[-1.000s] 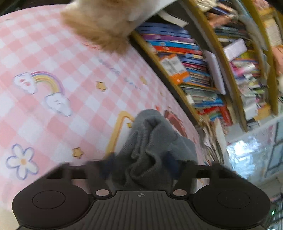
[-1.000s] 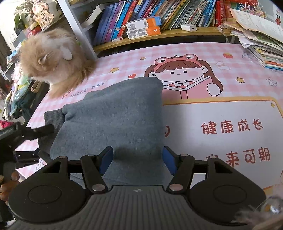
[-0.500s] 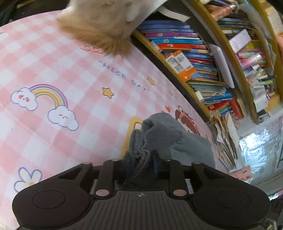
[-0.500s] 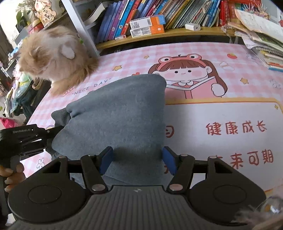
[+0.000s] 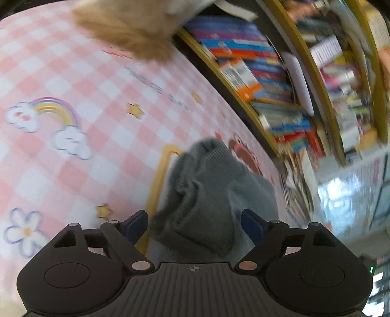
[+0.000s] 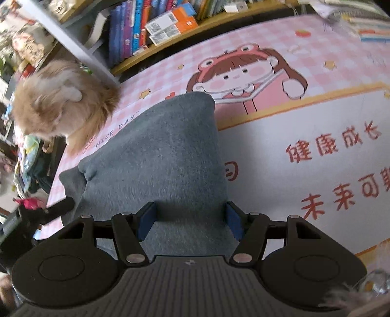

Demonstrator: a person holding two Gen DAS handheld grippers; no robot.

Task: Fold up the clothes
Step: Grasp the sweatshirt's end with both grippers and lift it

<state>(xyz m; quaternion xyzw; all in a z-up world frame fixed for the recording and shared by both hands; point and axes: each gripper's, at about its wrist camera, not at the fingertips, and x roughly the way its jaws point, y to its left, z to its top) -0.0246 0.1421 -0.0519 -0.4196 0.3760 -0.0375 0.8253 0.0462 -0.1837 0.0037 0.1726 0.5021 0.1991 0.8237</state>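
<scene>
A grey knitted garment [image 6: 158,156] lies folded on the pink checked table mat [image 6: 304,136]. In the left wrist view its bunched ribbed end [image 5: 199,200] sits between the fingers of my left gripper [image 5: 195,225], which is open, its pads apart from the cloth. My right gripper [image 6: 189,223] is open just above the garment's near edge, holding nothing. The left gripper also shows in the right wrist view [image 6: 48,209] at the garment's left end.
A fluffy tan cat [image 6: 61,102] sits on the mat's far left corner, close to the garment. Bookshelves [image 6: 156,22] full of books run along the far edge. Stacked papers [image 6: 365,22] lie at the far right.
My left gripper was shut on the garment's bunched end half a second ago and has now opened, letting it go. My right gripper has shifted slightly and stays open.
</scene>
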